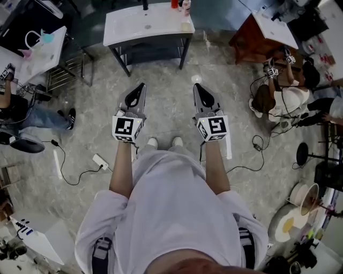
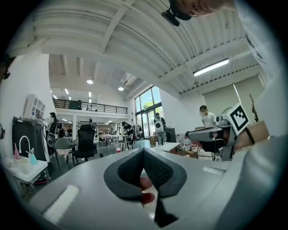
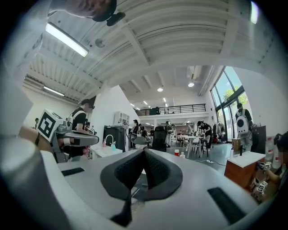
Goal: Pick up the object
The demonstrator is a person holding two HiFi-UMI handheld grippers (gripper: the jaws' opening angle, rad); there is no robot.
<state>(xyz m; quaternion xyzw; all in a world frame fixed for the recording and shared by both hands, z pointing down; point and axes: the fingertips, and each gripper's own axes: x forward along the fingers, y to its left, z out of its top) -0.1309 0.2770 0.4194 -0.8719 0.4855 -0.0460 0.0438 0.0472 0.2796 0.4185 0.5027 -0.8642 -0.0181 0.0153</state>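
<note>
Both grippers hang side by side above the stone floor, pointing at a white table (image 1: 134, 27) a few steps ahead. My left gripper (image 1: 141, 85) has its jaws pressed together with nothing between them; the left gripper view shows its dark pads (image 2: 157, 173) meeting at the tip. My right gripper (image 1: 196, 86) is likewise shut and empty, pads (image 3: 155, 173) touching. On the table's far edge stand a red item (image 1: 174, 4), a white bottle (image 1: 186, 6) and a dark upright piece (image 1: 144, 5). A pale yellowish object (image 1: 186, 25) lies near its right end.
A brown cabinet with a white top (image 1: 262, 35) stands to the right, with a seated person (image 1: 284, 99) beside it. Another person (image 1: 21, 112) sits at the left by a white desk (image 1: 37, 53). A power strip and cables (image 1: 99, 160) lie on the floor.
</note>
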